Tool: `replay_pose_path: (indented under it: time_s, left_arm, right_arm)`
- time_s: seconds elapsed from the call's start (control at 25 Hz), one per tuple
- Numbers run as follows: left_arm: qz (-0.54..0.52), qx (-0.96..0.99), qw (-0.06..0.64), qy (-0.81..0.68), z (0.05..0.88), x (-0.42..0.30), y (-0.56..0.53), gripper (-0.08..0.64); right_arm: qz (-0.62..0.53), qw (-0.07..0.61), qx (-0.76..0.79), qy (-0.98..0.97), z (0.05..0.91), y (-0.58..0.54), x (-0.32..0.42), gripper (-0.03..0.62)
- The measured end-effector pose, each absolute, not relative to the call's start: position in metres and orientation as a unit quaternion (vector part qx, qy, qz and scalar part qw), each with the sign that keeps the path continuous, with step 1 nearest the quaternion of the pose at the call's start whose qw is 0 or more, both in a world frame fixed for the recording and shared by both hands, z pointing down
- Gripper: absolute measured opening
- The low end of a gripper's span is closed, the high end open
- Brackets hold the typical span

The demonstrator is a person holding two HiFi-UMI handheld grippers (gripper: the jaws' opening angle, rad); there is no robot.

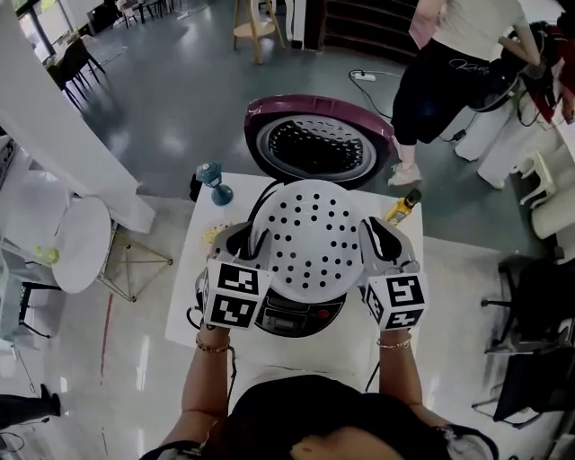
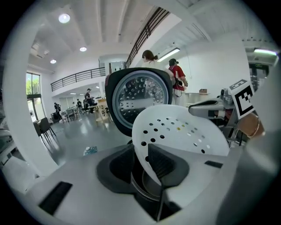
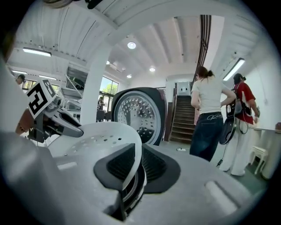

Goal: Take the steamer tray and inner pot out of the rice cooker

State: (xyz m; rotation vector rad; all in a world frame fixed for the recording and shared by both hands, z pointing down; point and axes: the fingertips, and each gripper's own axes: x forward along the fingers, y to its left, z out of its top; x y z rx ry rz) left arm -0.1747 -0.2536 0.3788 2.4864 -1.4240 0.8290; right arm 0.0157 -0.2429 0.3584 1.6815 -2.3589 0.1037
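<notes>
counts: 1 rice cooker (image 1: 319,148). 1 perforated steamer tray (image 1: 314,238). 2 tongs: left tongs (image 1: 254,241), right tongs (image 1: 375,241), 1 marker cube each, 2 total. 1 white surface (image 1: 287,352). 1 teal goblet (image 1: 216,182). 1 yellow-label bottle (image 1: 403,207). 1 wooden stool (image 1: 254,27). 2 people standing nearby: person in white top (image 3: 210,94), person in red top (image 3: 244,99).
</notes>
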Motion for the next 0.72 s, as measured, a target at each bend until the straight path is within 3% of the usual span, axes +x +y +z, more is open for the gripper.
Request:
replay_pose_path:
  time_s: [0.72]
  left_arm:
    - [0.253, 0.846, 0.042, -0.467, 0.331, -0.068, -0.184, 0.103]
  right_arm:
    - [0.021, 0.087, 0.589, -0.803, 0.315, -0.174, 0.123, 0.048]
